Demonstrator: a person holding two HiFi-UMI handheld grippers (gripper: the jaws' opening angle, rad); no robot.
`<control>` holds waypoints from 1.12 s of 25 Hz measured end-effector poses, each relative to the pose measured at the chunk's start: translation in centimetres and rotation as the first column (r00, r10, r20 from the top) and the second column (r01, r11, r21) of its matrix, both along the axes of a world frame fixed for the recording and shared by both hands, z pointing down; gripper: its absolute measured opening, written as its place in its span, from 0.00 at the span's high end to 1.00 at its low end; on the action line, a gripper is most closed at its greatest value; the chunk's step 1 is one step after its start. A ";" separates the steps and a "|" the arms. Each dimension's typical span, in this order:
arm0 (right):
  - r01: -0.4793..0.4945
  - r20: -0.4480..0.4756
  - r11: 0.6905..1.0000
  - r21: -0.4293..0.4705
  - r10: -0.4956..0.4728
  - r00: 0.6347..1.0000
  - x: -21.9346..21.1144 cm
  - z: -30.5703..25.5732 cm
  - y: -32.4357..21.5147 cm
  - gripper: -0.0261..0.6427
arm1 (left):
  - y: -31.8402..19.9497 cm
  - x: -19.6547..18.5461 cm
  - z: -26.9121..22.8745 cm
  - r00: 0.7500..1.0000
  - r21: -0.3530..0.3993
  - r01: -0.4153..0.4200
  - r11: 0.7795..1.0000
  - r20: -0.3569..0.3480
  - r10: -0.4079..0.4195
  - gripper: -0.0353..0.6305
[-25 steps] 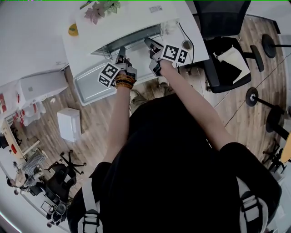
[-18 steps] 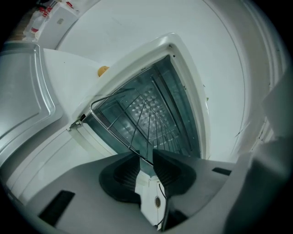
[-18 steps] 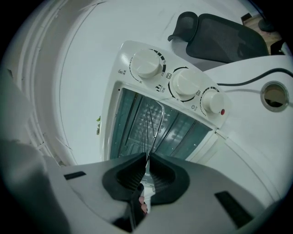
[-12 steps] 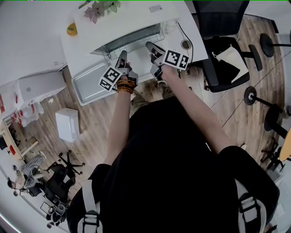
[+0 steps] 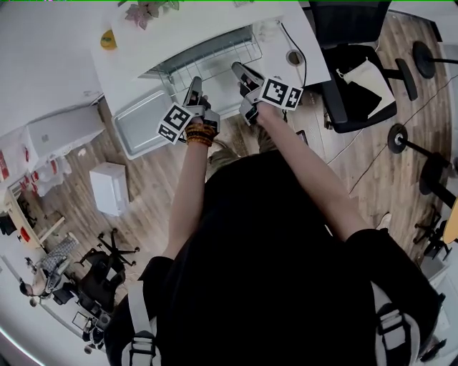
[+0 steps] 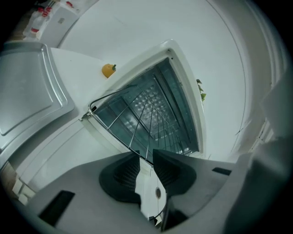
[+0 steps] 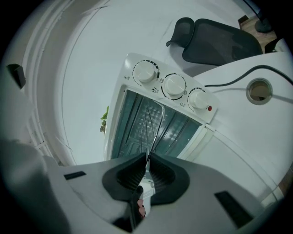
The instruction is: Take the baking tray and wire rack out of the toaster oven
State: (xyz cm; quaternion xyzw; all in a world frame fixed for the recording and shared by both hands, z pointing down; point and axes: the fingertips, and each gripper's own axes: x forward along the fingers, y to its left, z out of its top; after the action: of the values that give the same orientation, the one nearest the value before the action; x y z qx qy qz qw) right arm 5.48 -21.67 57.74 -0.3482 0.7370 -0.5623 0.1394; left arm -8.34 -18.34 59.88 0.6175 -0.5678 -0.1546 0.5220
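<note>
The white toaster oven (image 5: 187, 37) stands open on the white table, its three knobs (image 7: 174, 87) showing in the right gripper view. The wire rack (image 5: 217, 66) sticks partway out of the oven mouth. My left gripper (image 5: 193, 87) is shut on the rack's front wire near its left corner (image 6: 114, 132), and the wire crosses between the left gripper (image 6: 145, 157) jaw tips. My right gripper (image 5: 237, 69) is shut on the same front edge further right, where the rack (image 7: 151, 123) shows edge-on above the right gripper (image 7: 147, 157). The grey baking tray (image 5: 139, 121) lies on the table left of the oven, also in the left gripper view (image 6: 27, 91).
A small orange object (image 6: 108, 70) and a plant (image 5: 147, 11) sit at the back of the table. A black cable runs to a grommet hole (image 7: 258, 90) right of the oven. A black office chair (image 5: 358, 64) stands beyond the table's right edge.
Both grippers have drawn back toward the person together, and more of the wire rack now shows outside the oven mouth. The baking tray has stayed where it was.
</note>
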 end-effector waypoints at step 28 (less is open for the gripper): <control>-0.139 -0.138 0.988 0.063 0.146 0.980 0.6 -1.5 6.9 0.89 | 5.7 0.6 -1.2 0.973 0.050 -0.202 0.978 -0.100 0.206 0.81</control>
State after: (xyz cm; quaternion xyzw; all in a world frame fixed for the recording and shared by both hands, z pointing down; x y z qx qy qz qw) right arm 6.11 -14.78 56.23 -0.4355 0.7328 -0.5050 0.1355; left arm -7.70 -12.69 58.71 0.6737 -0.4701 -0.1432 0.5519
